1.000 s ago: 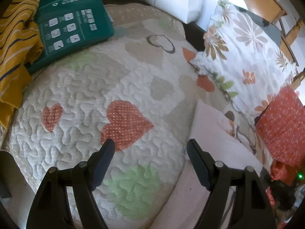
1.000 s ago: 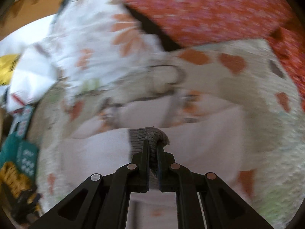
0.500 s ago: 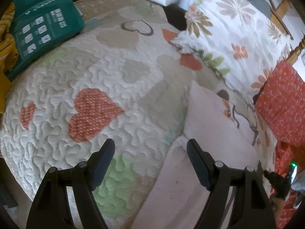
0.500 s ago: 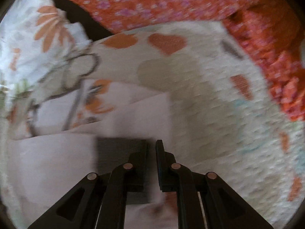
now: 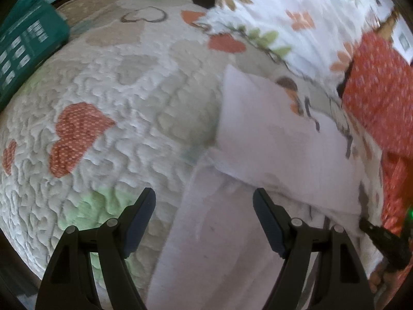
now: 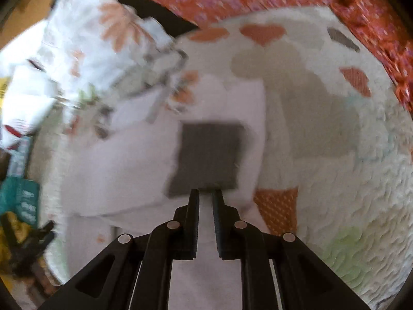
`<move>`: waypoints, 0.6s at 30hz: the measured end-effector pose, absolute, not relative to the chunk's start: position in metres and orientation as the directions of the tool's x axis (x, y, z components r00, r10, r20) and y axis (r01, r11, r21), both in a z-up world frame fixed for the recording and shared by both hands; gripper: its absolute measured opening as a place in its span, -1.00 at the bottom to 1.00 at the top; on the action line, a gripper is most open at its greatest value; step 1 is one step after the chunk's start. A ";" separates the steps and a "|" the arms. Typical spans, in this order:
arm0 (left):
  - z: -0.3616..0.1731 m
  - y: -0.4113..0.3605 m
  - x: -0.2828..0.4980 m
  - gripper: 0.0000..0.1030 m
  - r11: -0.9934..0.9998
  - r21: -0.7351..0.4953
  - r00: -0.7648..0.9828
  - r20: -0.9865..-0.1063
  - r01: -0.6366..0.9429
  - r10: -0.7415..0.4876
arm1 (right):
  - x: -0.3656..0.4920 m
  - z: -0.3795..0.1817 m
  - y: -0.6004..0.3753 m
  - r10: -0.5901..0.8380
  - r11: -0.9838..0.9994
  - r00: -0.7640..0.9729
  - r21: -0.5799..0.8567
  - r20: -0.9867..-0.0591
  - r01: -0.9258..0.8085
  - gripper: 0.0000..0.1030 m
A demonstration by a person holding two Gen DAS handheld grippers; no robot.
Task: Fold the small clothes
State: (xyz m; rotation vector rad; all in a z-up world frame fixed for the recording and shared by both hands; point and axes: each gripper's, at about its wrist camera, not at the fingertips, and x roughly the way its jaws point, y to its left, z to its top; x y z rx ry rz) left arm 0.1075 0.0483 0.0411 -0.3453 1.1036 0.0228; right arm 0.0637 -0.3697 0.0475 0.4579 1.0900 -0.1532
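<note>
Quilt fills both views. Pale pink garment has slid from lower right toward centre of the left view since a second ago; its grey cuff, then pinched, now lies flat mid-frame in the right view: fold laid, released. Left gripper hovers low over the hem, fingers spread wide. Right gripper level behind the cuff, fingers slightly parted, holding nothing
</note>
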 end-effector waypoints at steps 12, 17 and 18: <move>0.021 0.022 0.099 0.50 0.973 -0.201 0.375 -0.915 -0.110 -0.147 | -0.029 0.067 -0.382 -0.002 0.881 0.521 0.245 -0.853 0.404 -0.51; 0.020 0.014 0.087 0.60 0.976 -0.196 0.396 -0.907 -0.098 -0.143 | -0.064 0.039 -0.357 0.046 0.893 0.483 0.253 -0.875 0.373 -0.47; 0.020 0.011 0.084 0.63 0.976 -0.196 0.403 -0.904 -0.093 -0.143 | -0.068 0.035 -0.354 0.047 0.890 0.490 0.259 -0.870 0.375 -0.45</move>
